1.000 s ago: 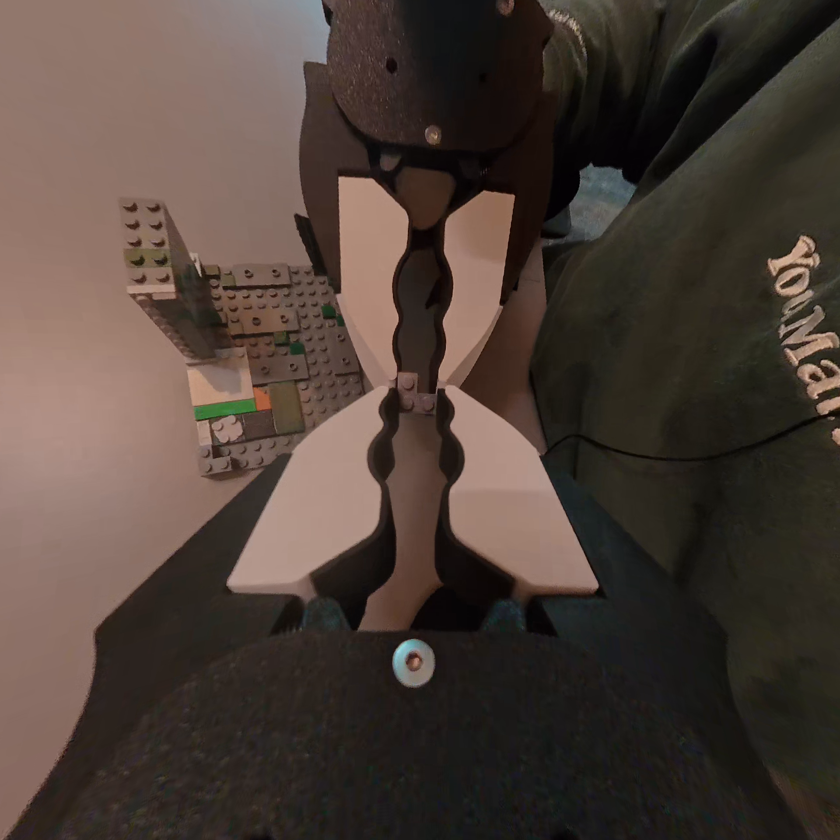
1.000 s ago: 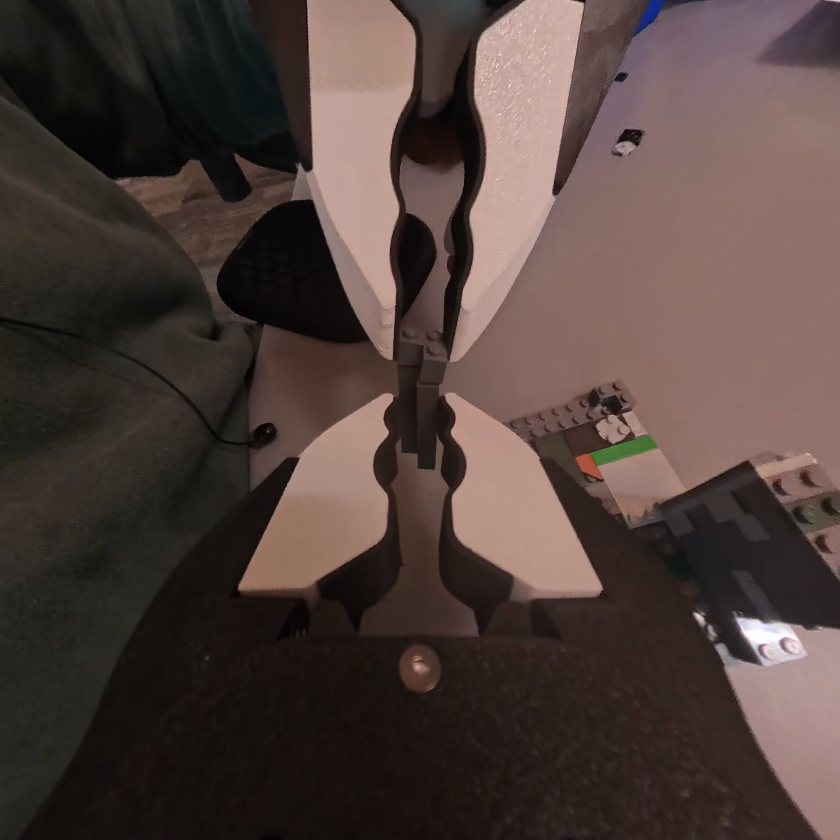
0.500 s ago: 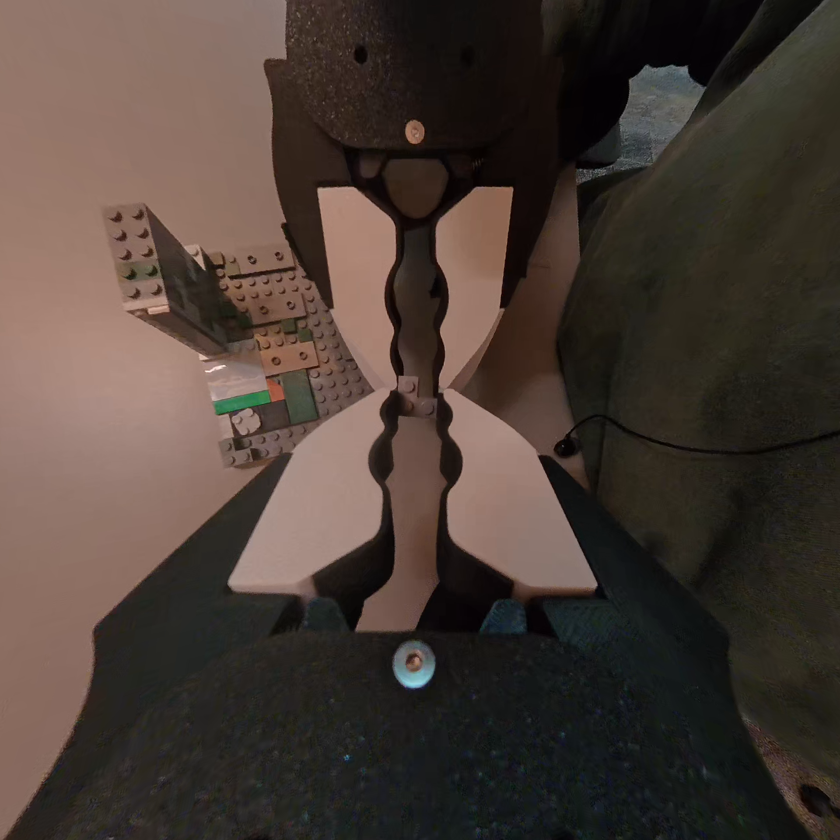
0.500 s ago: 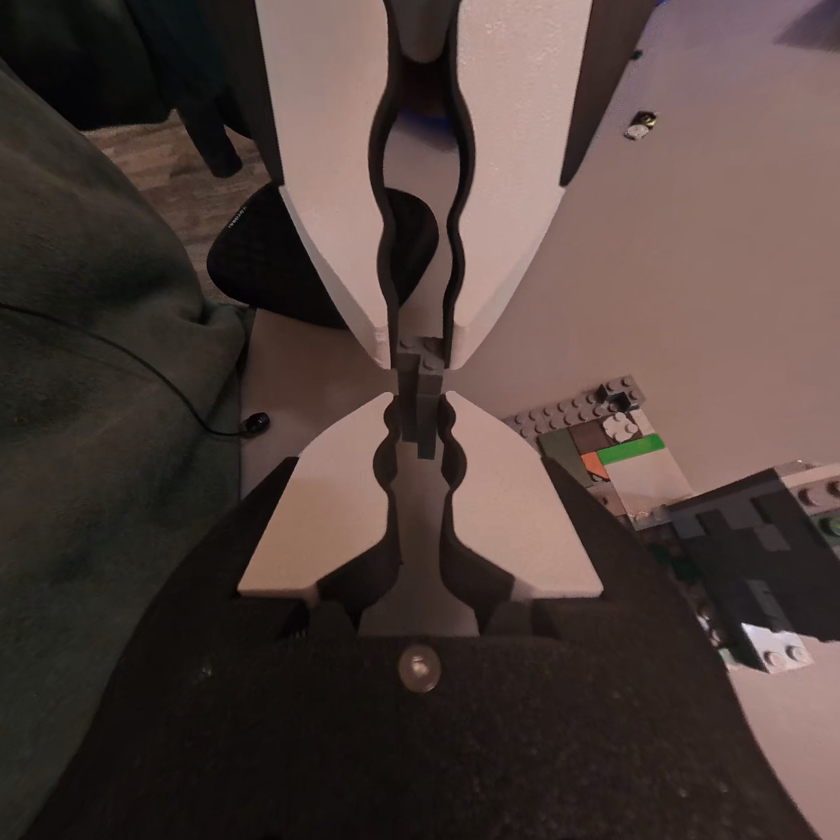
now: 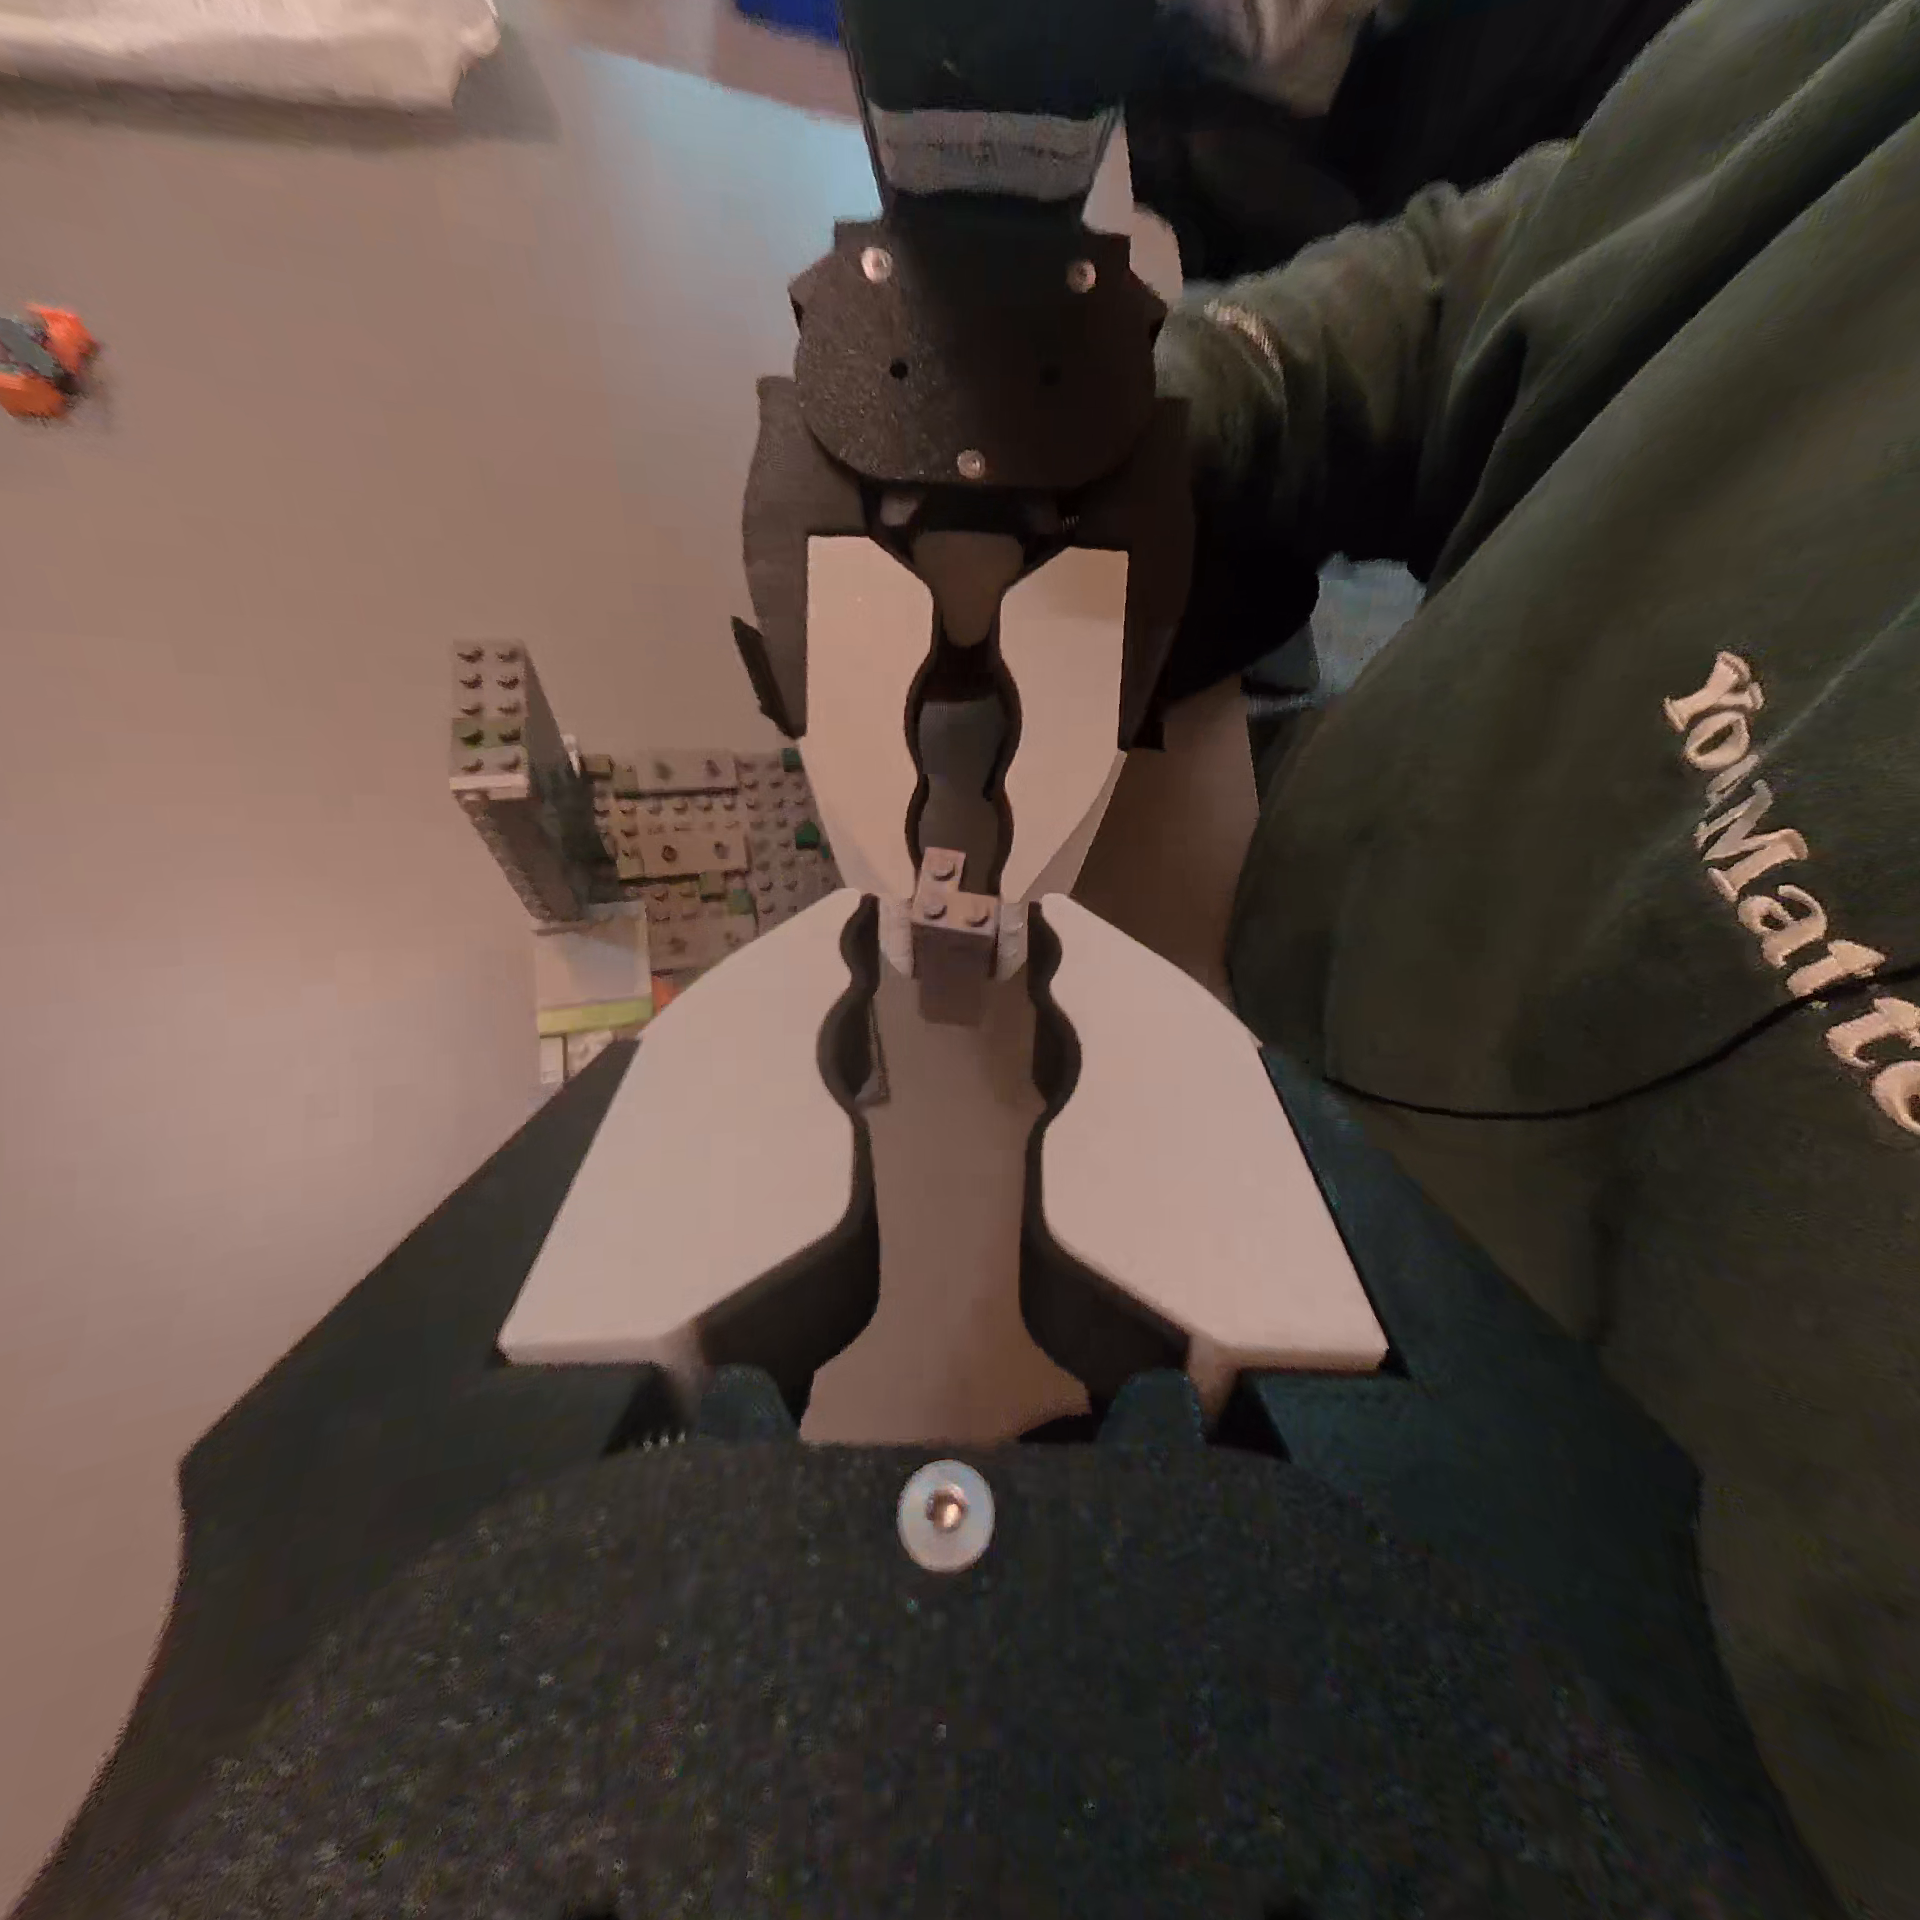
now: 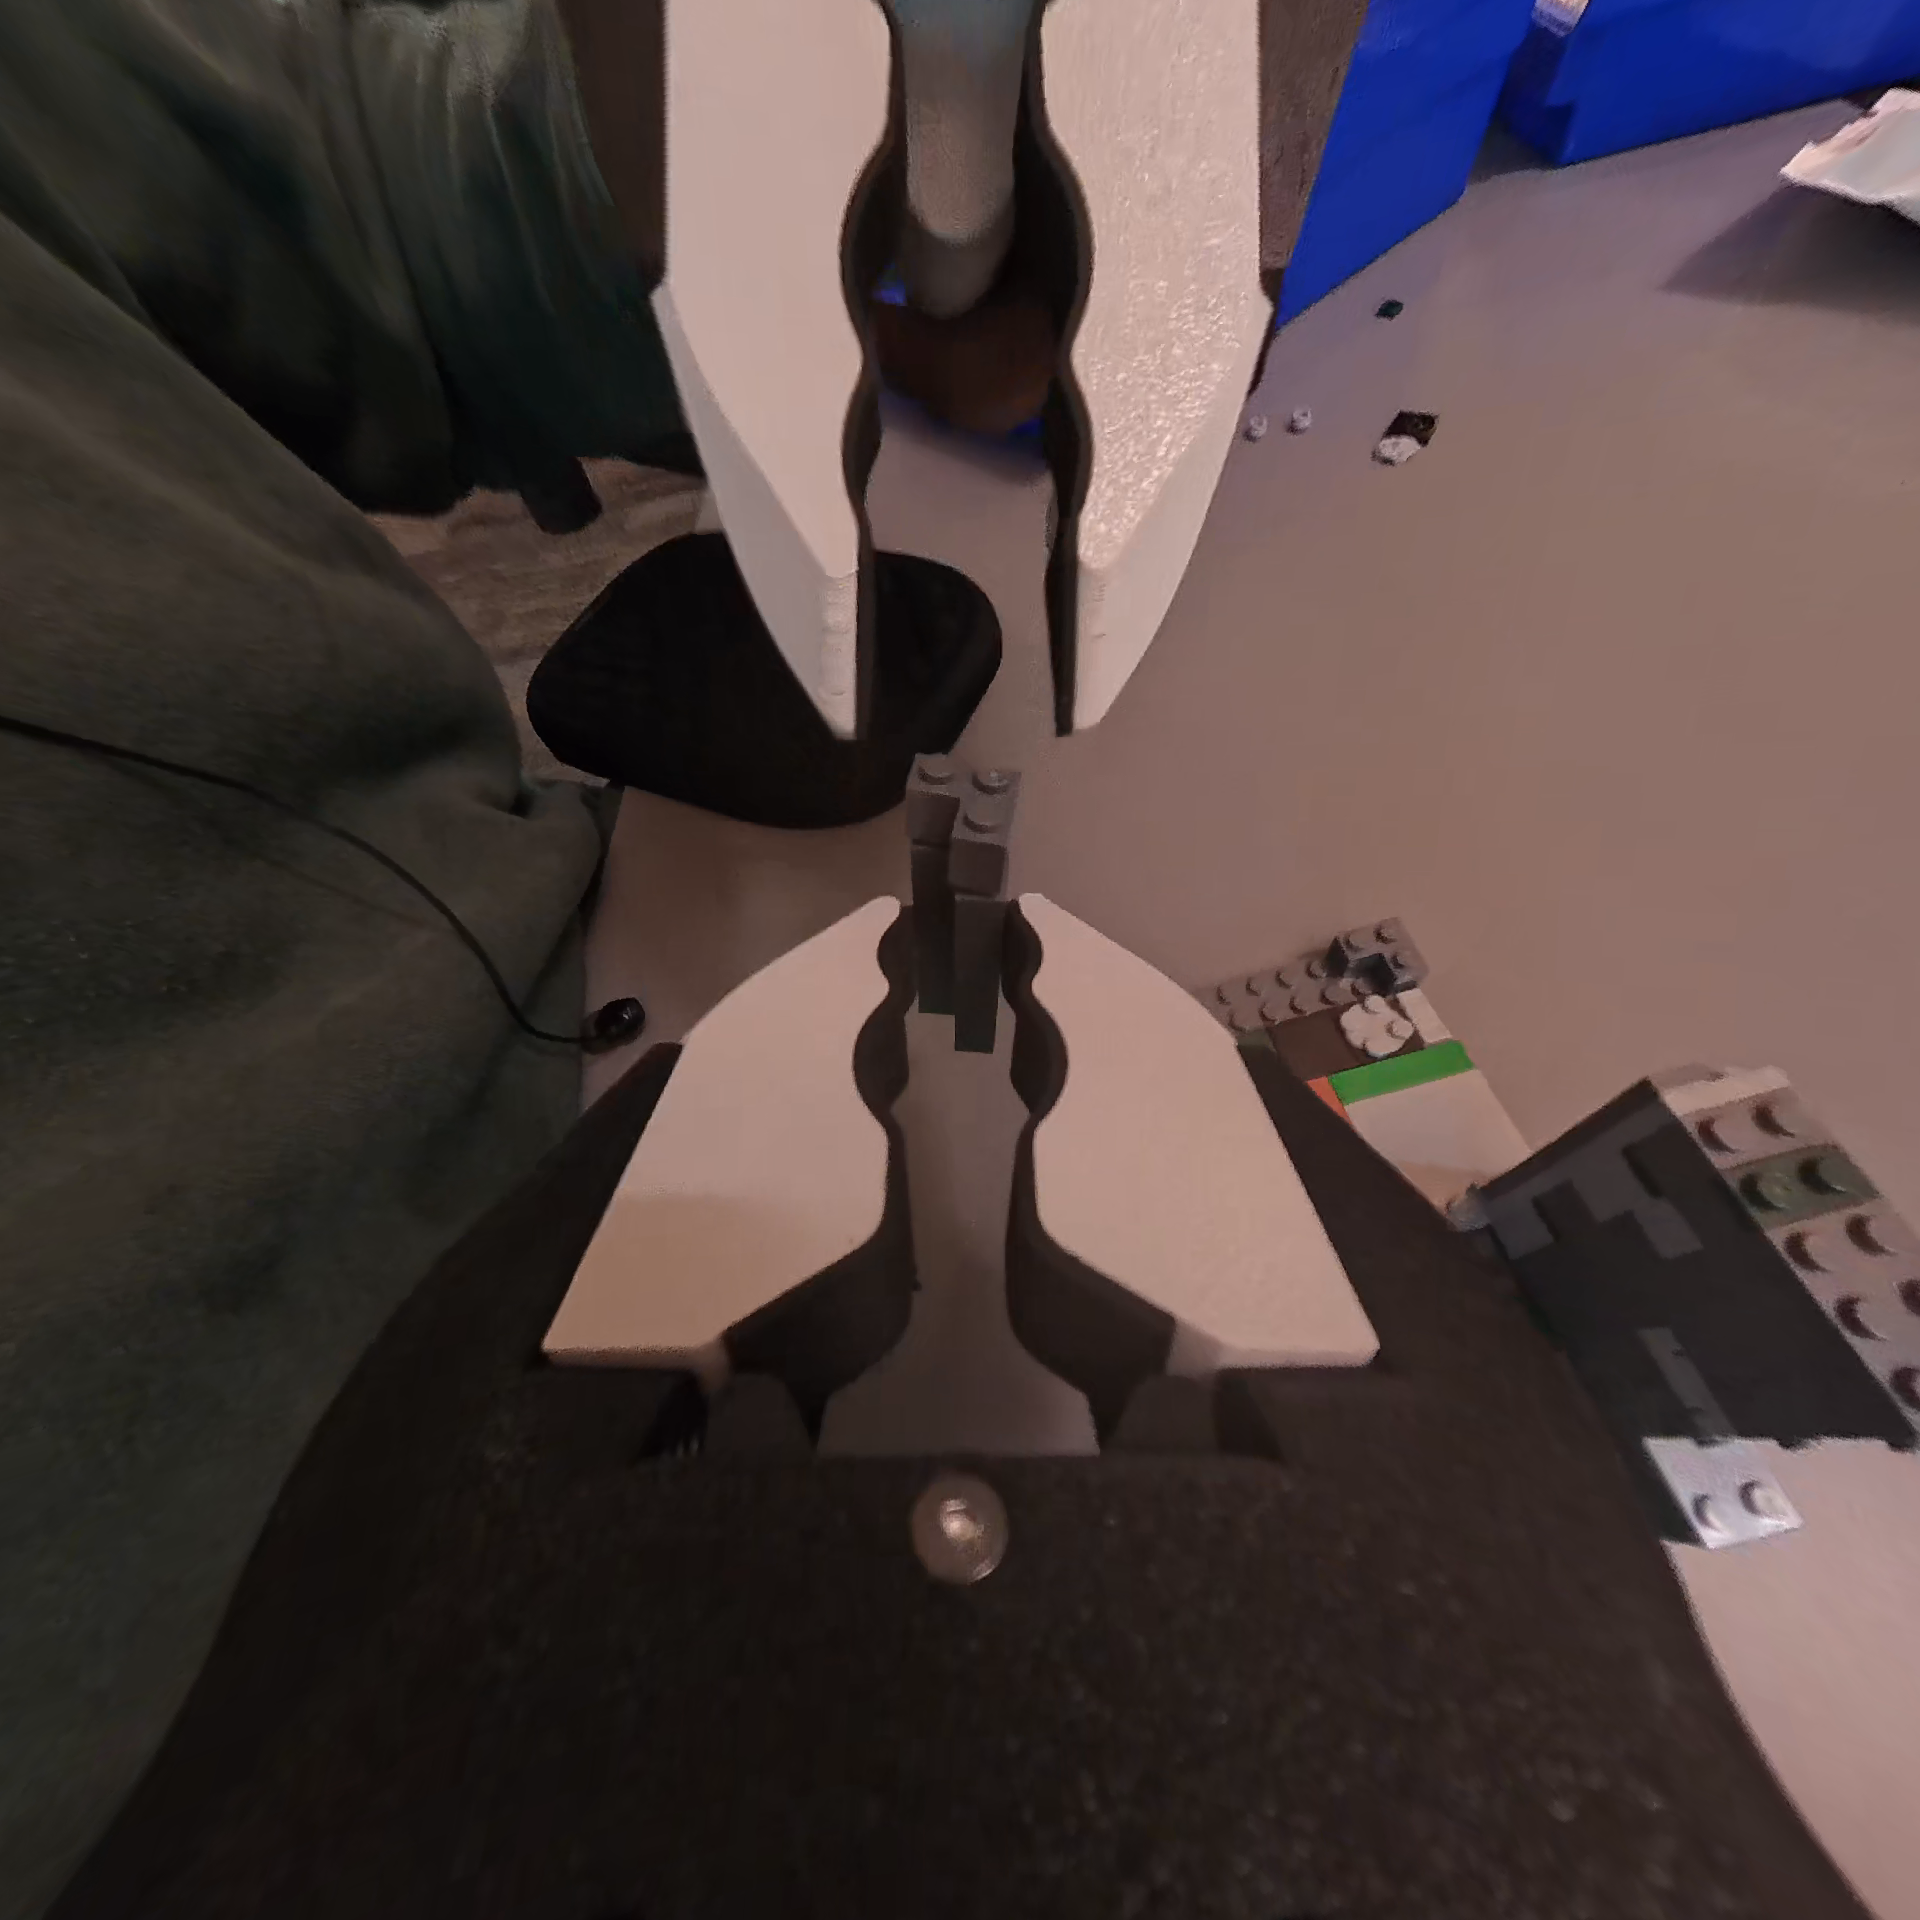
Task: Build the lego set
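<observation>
My right tool (image 6: 958, 914) clamps the grey brick stack (image 6: 961, 894); left tool (image 6: 961, 727) parted. Pale tabletop (image 6: 1558, 675), blue bag (image 6: 1455, 125) upper right.

right gripper (image 6: 958, 914) clamps grey brick stack (image 6: 961, 883); left gripper (image 6: 956, 727) faces it head-on, fingers apart, tips just clear of the stack top, no room to pass between the two. dark green sleeve (image 5: 1558, 831) blocks the person's side. lego build (image 6: 1558, 1174) with its upright wall sits near, low on the far side. table (image 5: 260, 727) beyond the build lies open, small orange piece (image 5: 42, 358) well apart.
</observation>
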Motion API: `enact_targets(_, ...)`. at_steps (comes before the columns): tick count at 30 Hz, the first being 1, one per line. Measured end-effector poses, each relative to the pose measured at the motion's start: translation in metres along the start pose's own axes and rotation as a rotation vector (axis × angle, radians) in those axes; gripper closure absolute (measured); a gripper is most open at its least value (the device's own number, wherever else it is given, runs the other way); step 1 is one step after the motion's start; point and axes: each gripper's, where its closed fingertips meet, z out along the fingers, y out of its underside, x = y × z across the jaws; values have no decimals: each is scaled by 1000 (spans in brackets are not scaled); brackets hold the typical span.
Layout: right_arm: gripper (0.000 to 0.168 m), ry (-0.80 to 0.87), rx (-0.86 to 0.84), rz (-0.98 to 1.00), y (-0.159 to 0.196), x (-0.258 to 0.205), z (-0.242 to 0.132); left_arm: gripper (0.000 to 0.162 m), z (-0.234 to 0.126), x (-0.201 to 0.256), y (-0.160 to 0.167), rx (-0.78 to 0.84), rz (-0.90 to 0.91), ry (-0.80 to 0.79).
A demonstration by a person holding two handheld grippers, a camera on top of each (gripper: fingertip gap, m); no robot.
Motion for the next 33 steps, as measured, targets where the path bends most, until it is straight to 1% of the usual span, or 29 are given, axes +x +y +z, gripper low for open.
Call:
enact_targets(3,153,-21,70,13,-12,0,-10,133,0,2,-3,166,-15,16)
enact_targets(7,153,-67,184,25,-32,0,-27,129,5,2,-7,320,-14,8)
enact_targets(10,153,-100,266,37,-47,0,-40,125,14,2,-11,356,-28,12)
enact_targets(12,153,-107,288,34,-54,0,-44,126,19,7,-16,379,-20,30)
enact_targets(14,153,-99,287,19,-57,0,-45,130,23,9,-21,383,-15,38)
enact_targets(18,153,-101,277,2,-60,-3,-45,145,25,7,-26,397,-9,17)
enact_targets(23,153,-93,235,-43,-61,-6,-43,145,23,9,-25,407,-3,8)
enact_targets(26,152,-87,211,-73,-65,-8,-41,145,19,10,-27,445,-3,3)
enact_targets(30,134,-62,120,-114,-67,-5,-42,145,13,9,-28,465,-6,-12)
enact_targets(33,132,-33,51,-145,-74,-1,-50,144,10,6,-27,456,-4,-41)
